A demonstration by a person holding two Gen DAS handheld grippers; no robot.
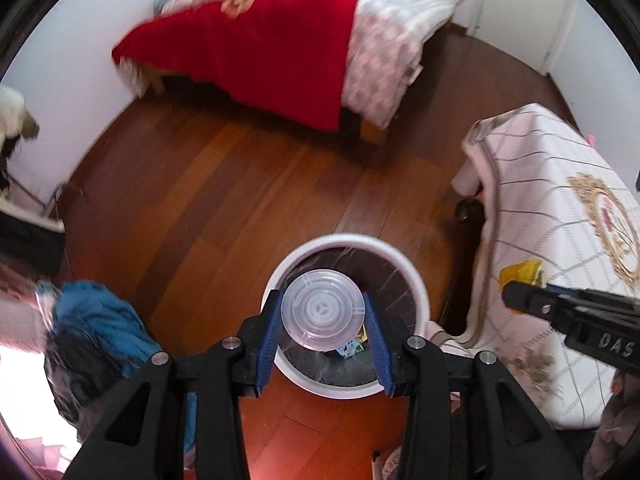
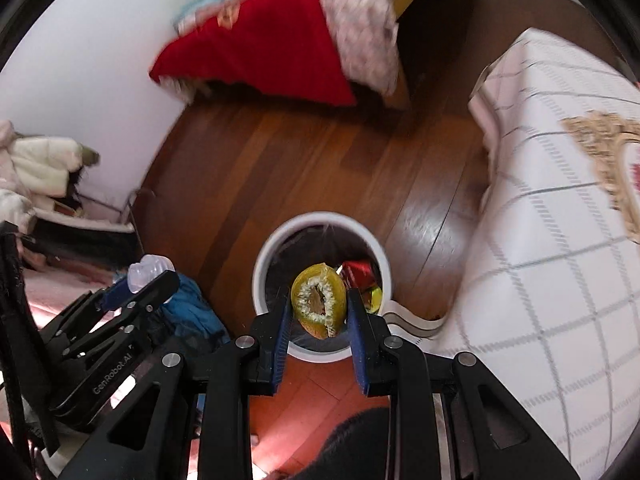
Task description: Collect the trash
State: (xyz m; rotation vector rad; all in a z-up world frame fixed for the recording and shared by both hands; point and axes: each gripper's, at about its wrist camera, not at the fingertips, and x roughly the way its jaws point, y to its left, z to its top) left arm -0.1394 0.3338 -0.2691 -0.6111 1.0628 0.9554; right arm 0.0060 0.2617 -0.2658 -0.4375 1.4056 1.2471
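Note:
A white round trash bin with a dark liner stands on the wooden floor; it also shows in the right wrist view. My left gripper is shut on a clear plastic cup, held bottom-up over the bin's mouth. My right gripper is shut on a yellow fruit peel, also above the bin. The right gripper shows in the left wrist view with the peel. The left gripper shows in the right wrist view with the cup. Red and yellow wrappers lie in the bin.
A table with a white checked cloth stands right of the bin. A bed with a red blanket is at the far side. Blue clothing lies left of the bin. A rack with clothes stands by the left wall.

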